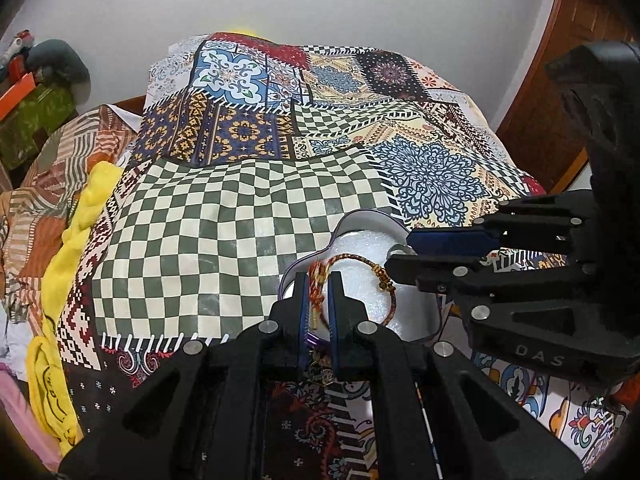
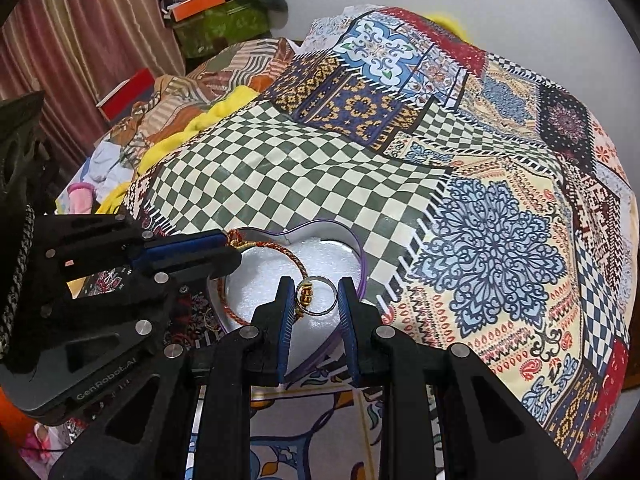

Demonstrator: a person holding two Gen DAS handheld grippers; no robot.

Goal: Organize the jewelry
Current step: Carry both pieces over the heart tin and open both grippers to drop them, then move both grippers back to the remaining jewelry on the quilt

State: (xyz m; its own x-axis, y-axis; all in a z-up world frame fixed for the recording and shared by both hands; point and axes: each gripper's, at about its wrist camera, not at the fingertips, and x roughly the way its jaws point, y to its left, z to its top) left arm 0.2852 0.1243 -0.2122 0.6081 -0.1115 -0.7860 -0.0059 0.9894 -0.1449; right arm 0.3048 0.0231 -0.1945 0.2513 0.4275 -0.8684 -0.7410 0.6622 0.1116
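Note:
A heart-shaped box (image 1: 362,216) with purple walls and white padding lies on the patchwork bedspread; it also shows in the right wrist view (image 2: 362,254). My left gripper (image 1: 320,286) is shut on the knotted end of a red-and-gold thread bracelet (image 1: 362,258), whose loop hangs over the box. The bracelet (image 2: 298,262) also shows in the right wrist view, where the left gripper (image 2: 228,246) enters from the left. My right gripper (image 2: 314,294) is shut on a silver ring (image 2: 330,290) above the padding, next to the bracelet's gold beads (image 2: 306,294). The right gripper (image 1: 400,254) comes in from the right in the left wrist view.
The patchwork bedspread (image 1: 224,232) covers the bed. A yellow cloth (image 1: 76,232) and striped bedding (image 1: 48,168) lie along the left side. Boxes and clutter (image 2: 208,12) stand at the far left by a curtain. A wooden door (image 1: 572,92) is at right.

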